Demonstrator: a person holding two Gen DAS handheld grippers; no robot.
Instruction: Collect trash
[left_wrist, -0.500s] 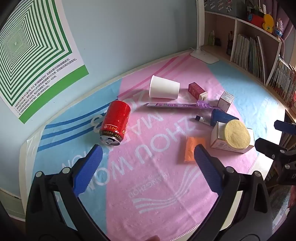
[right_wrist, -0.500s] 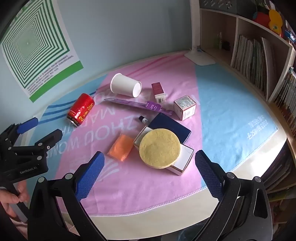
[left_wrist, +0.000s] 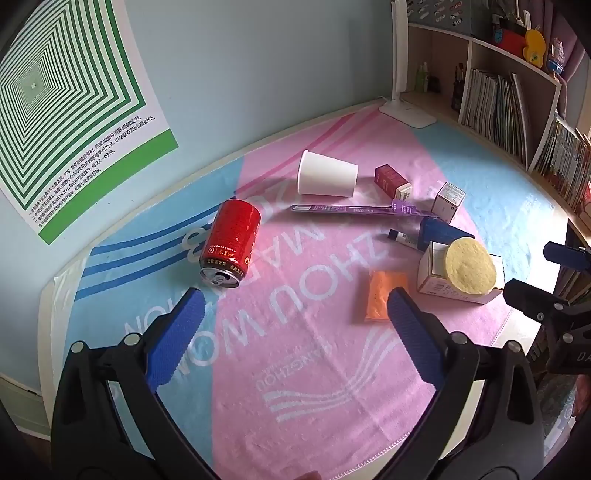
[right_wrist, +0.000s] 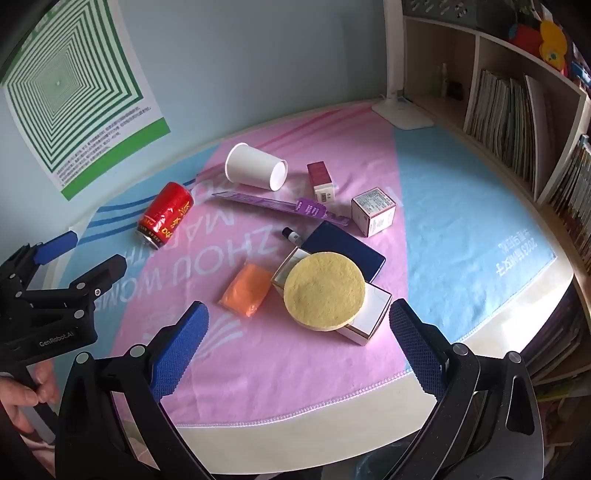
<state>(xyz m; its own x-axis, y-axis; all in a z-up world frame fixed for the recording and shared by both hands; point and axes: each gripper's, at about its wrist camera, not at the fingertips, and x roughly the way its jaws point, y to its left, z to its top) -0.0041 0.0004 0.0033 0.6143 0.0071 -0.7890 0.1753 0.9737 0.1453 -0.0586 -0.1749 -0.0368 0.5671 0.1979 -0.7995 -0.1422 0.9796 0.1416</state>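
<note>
A red can (left_wrist: 231, 243) lies on its side on the pink and blue cloth (left_wrist: 303, 369), also in the right wrist view (right_wrist: 166, 214). A white paper cup (left_wrist: 327, 179) (right_wrist: 256, 171) lies tipped over behind it. An orange packet (left_wrist: 380, 301) (right_wrist: 247, 290), a purple strip (left_wrist: 351, 210) (right_wrist: 280, 205), small boxes (left_wrist: 391, 181) (right_wrist: 373, 210) and a round yellow sponge (left_wrist: 469, 271) (right_wrist: 325, 290) on a white box lie nearby. My left gripper (left_wrist: 291, 325) is open and empty, just short of the can. My right gripper (right_wrist: 295, 338) is open and empty, in front of the sponge.
A white lamp base (left_wrist: 406, 114) stands at the back of the table. Bookshelves (right_wrist: 517, 110) line the right side. A green patterned poster (left_wrist: 66, 99) hangs on the wall. A dark blue box (right_wrist: 347, 251) lies under the sponge box. The table edge (right_wrist: 332, 417) runs below my right gripper.
Both grippers have barely shifted; the scene looks almost the same, and nothing on the table has moved.
</note>
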